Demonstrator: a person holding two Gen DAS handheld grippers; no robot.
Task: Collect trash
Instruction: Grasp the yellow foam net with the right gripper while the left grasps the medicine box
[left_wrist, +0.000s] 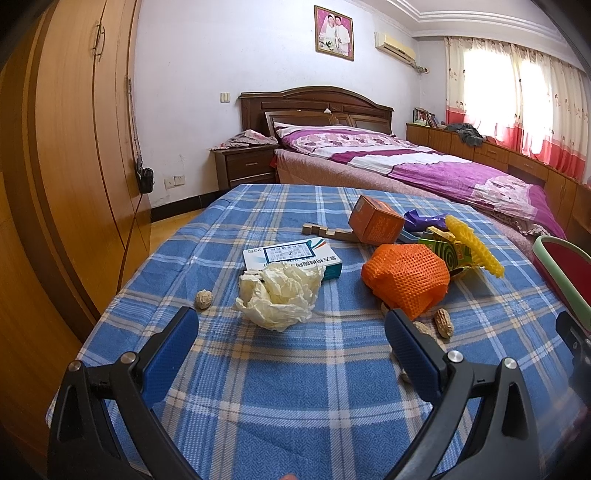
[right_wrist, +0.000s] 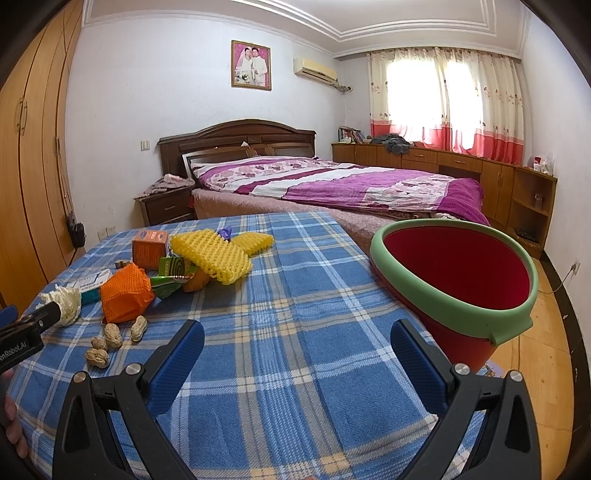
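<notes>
Trash is scattered over the blue plaid cloth-covered table (left_wrist: 295, 369); both grippers are held wide open, empty.

Red bucket with green rim (right_wrist: 458, 280), interior bare, is shown whole only by the right wrist view, at the table's right edge. Left gripper (left_wrist: 291, 325) is poised before crumpled white tissue (left_wrist: 280, 295); right gripper (right_wrist: 297, 338).

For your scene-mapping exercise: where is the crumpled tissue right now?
In the left wrist view the crumpled tissue lies on the blue plaid cloth, just ahead of the open left hand-held gripper, against the white medicine box.
</notes>
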